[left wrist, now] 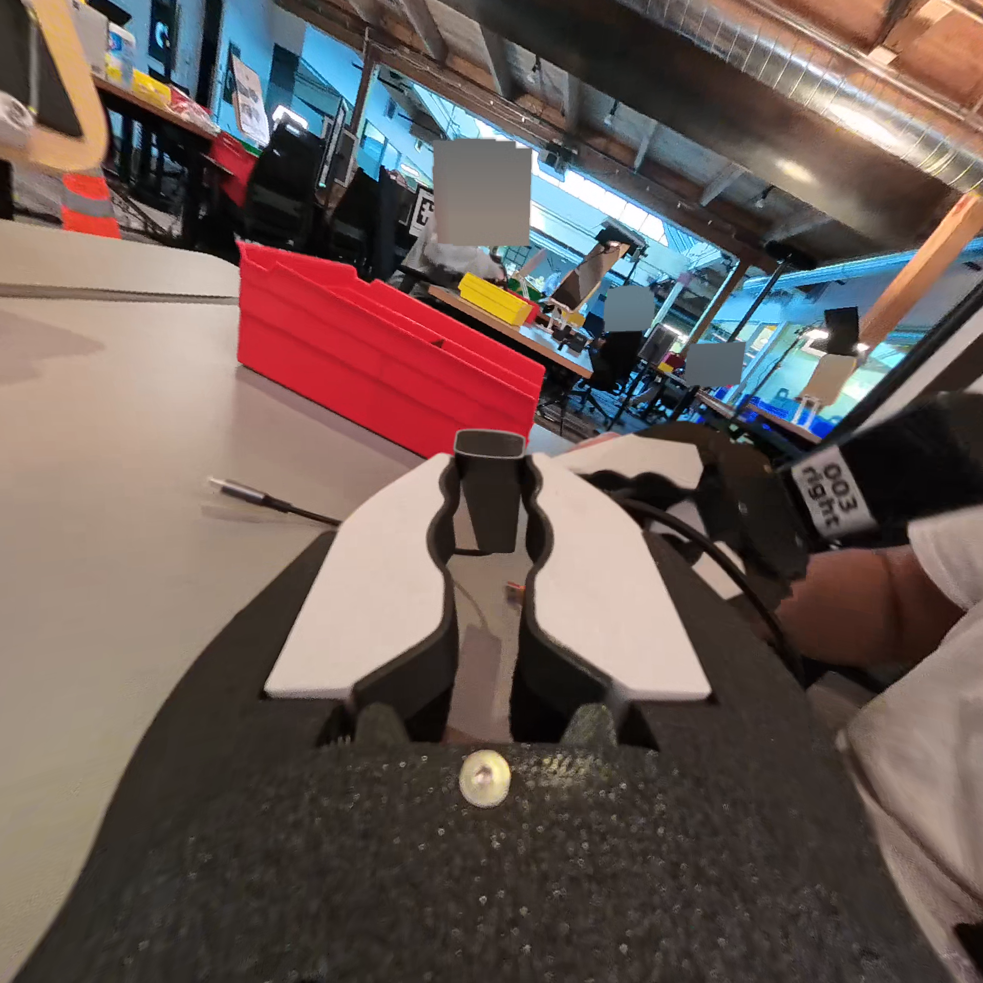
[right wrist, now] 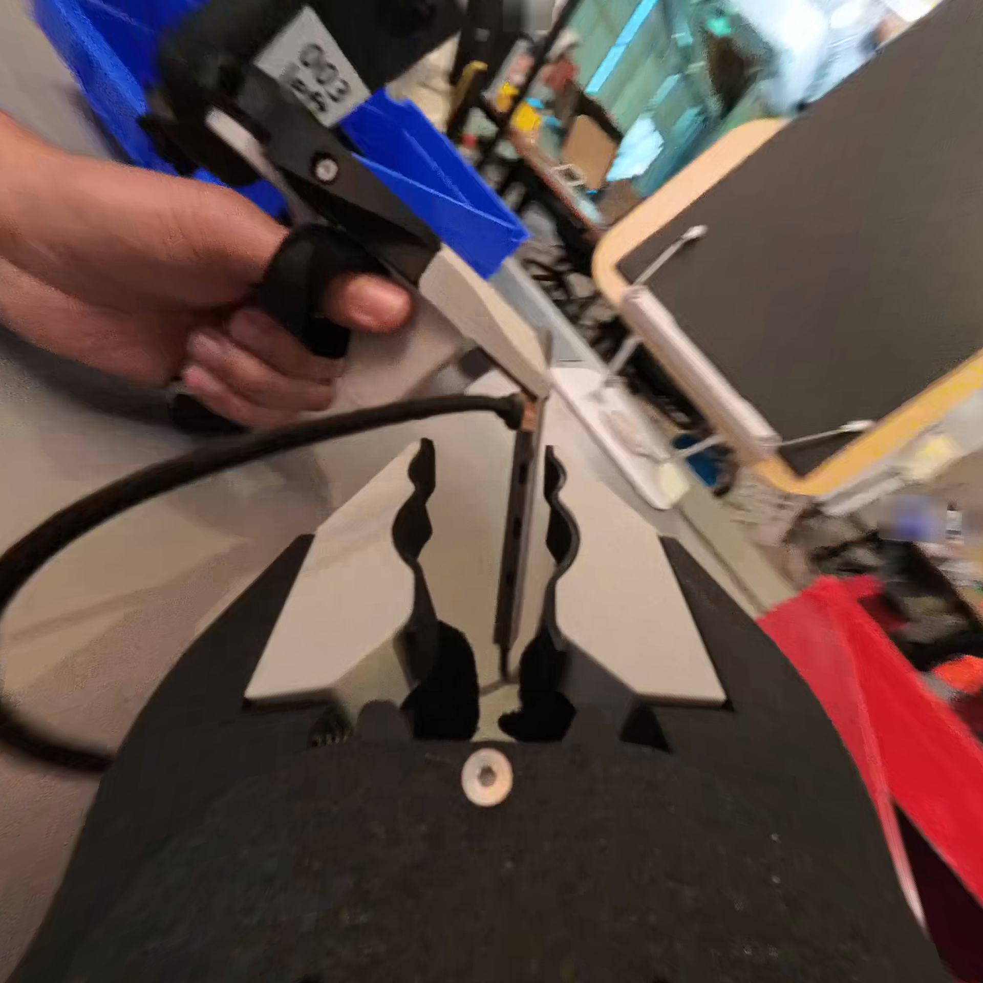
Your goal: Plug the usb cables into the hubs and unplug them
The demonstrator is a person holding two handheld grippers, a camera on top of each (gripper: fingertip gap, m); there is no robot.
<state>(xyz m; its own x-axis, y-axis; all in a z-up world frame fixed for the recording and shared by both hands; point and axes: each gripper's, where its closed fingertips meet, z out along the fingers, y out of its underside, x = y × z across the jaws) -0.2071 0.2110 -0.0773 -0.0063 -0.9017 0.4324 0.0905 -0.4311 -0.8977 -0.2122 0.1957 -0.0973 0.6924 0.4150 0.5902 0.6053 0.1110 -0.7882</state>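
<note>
- While the left wrist view looks across the grey table [left wrist: 133, 425], only it shows one loose cable plug [left wrist: 242, 492] lying there and one red bin [left wrist: 372, 367] beyond.
- Its left gripper [left wrist: 486, 510] is clenched on one dark hub [left wrist: 489, 494], held upright.
- Only the right wrist view shows one blue bin [right wrist: 425, 181] and the person's hand [right wrist: 175, 287].
- There the right gripper [right wrist: 486, 510] is parted; the hub [right wrist: 518, 532] lies against one finger, its black cable [right wrist: 213, 457] curving left.
</note>
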